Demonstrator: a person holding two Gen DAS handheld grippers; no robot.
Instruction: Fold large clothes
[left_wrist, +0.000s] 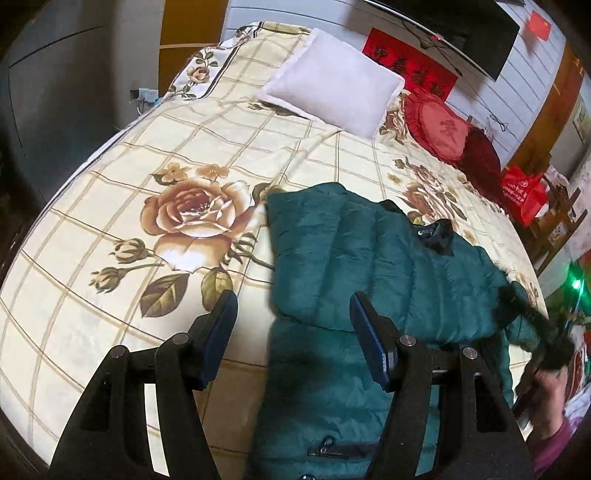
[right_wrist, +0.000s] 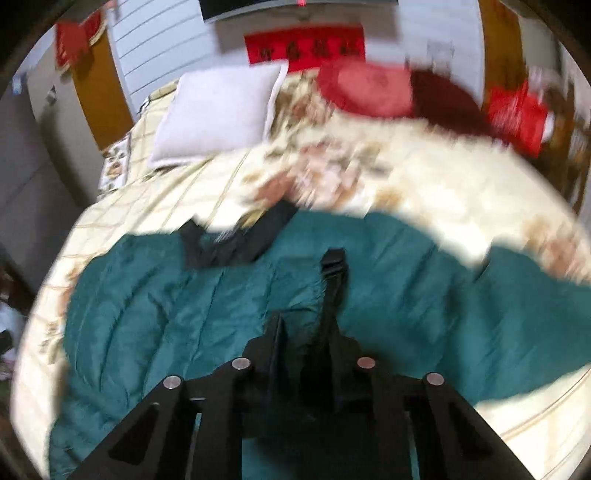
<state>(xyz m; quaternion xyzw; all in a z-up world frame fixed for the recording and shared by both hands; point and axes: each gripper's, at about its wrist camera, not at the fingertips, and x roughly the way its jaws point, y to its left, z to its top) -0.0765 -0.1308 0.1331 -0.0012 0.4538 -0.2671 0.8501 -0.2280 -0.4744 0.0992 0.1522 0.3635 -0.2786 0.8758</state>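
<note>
- One teal puffer jacket (left_wrist: 332, 236) lies spread on the bed (left_wrist: 110, 192), near its front edge, partly folded over itself, dark collar (left_wrist: 439, 236) toward the pillows.
- Left gripper (left_wrist: 293, 332) hovers with jaws apart, nothing between the blue pads (left_wrist: 218, 332); it hangs over the jacket's left edge.
- Right gripper (right_wrist: 306, 328) is closed tight on a bunched piece of the jacket (right_wrist: 166, 302); the view is blurred.
- White pillow (left_wrist: 332, 81) and red cushion (left_wrist: 439, 125) sit at the head.
</note>
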